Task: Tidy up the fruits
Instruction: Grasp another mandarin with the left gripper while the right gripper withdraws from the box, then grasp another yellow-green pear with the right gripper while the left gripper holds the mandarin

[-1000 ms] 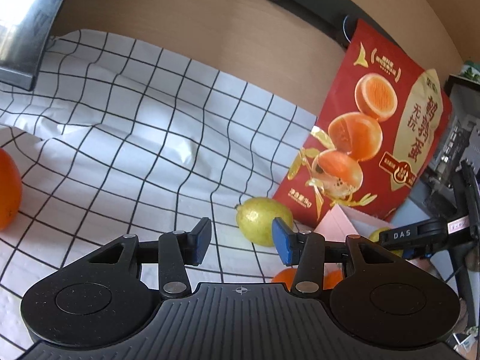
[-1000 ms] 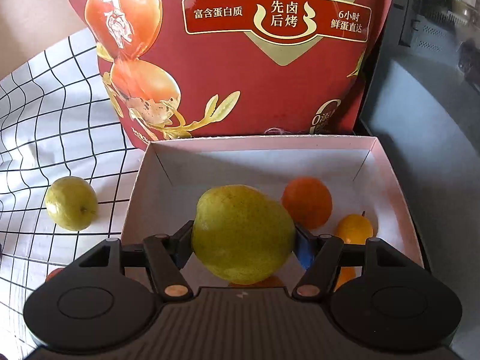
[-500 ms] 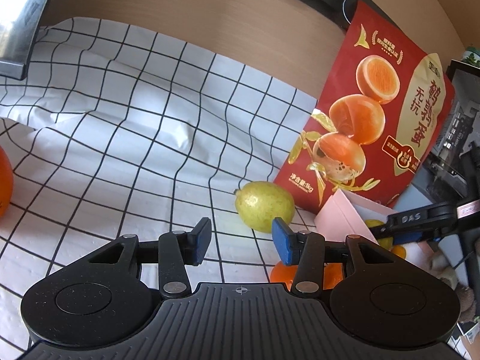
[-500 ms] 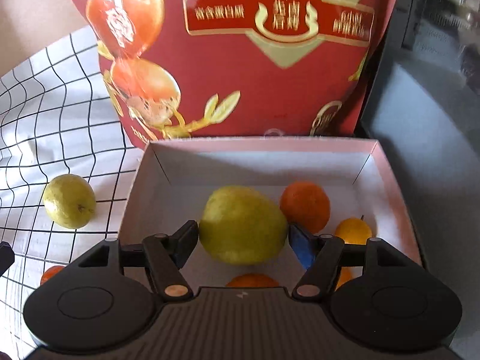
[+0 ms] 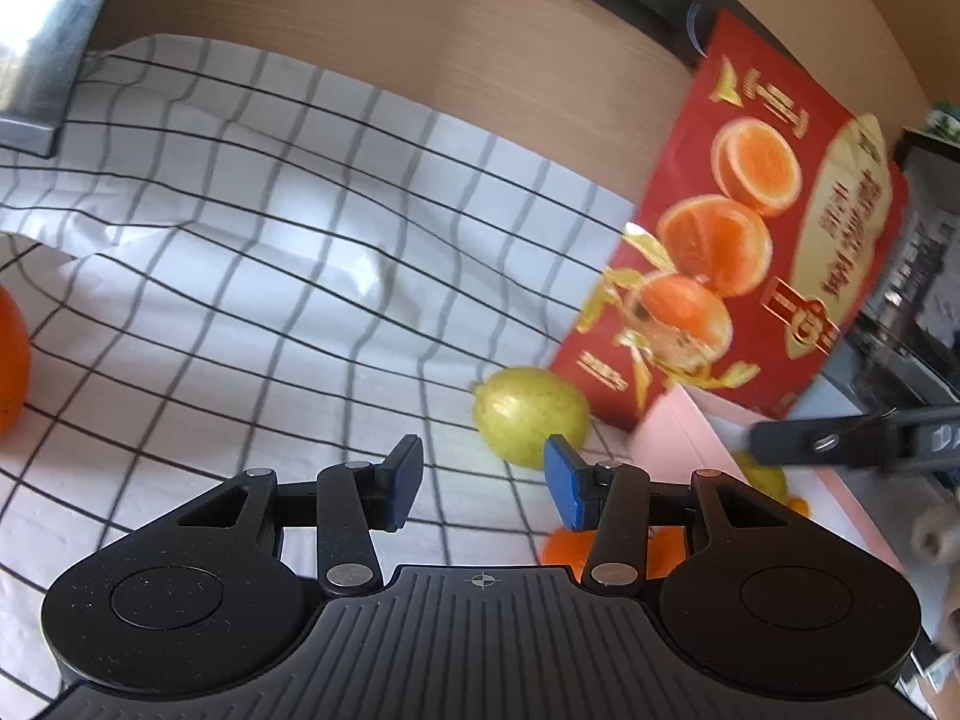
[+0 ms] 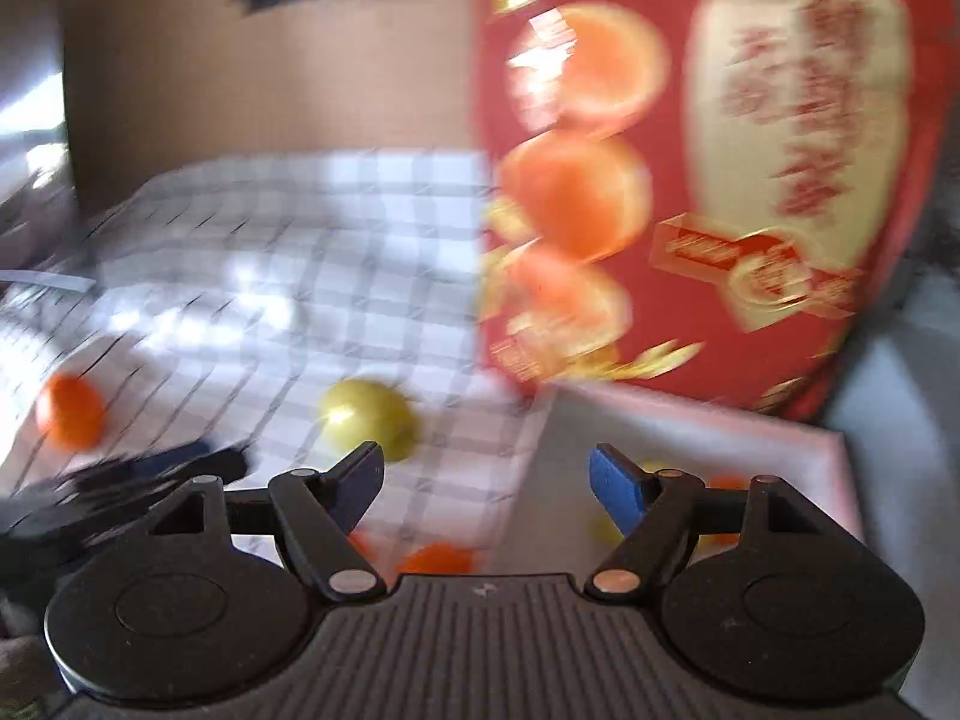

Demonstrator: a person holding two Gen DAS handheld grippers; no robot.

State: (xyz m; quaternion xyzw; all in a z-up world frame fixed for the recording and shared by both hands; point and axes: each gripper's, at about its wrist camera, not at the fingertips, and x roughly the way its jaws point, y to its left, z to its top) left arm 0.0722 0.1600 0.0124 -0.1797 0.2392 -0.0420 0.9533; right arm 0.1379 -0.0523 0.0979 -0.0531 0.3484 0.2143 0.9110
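Your checked cloth (image 5: pixel 240 276) carries a lemon (image 5: pixel 531 414) at centre, beside the red bag (image 5: pixel 750 228); both grippers' (image 5: pixel 483 483) (image 6: pixel 486 480) fingers are released, empty.

A checked cloth (image 5: pixel 252 276) covers the table, and a lemon (image 5: pixel 531 414) lies on it just left of the snack bag (image 5: pixel 738 252), which stands upright behind the open box (image 5: pixel 678 438). The box sits right of the lemon, with small fruits inside that are partly hidden. An orange (image 5: pixel 11 366) lies far left on the cloth, well apart from the lemon, and a tangerine (image 5: pixel 564 546) lies on the cloth before the lemon, beside the box.
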